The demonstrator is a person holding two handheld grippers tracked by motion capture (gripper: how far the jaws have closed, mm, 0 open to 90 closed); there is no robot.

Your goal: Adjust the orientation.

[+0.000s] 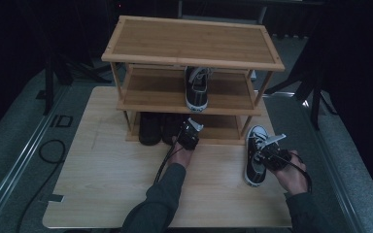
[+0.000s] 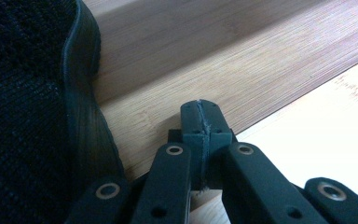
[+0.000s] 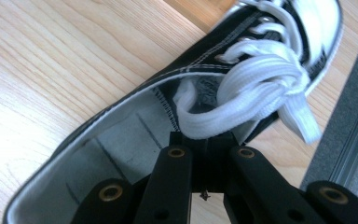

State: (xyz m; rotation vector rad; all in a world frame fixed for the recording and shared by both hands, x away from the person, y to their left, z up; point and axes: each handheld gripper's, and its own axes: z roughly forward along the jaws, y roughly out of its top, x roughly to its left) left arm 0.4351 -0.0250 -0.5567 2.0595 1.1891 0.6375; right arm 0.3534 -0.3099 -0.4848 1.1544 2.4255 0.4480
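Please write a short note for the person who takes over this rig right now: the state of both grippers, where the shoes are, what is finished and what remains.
Left gripper: shut, empty, resting on the rack's bottom shelf beside the black shoes.
Right gripper: shut, apparently on the tongue or laces of the black-and-white sneaker, which lies on the table right of the rack.
Done: its matching sneaker stands on the middle shelf.
Left: probably lift the table sneaker onto the middle shelf next to its mate.
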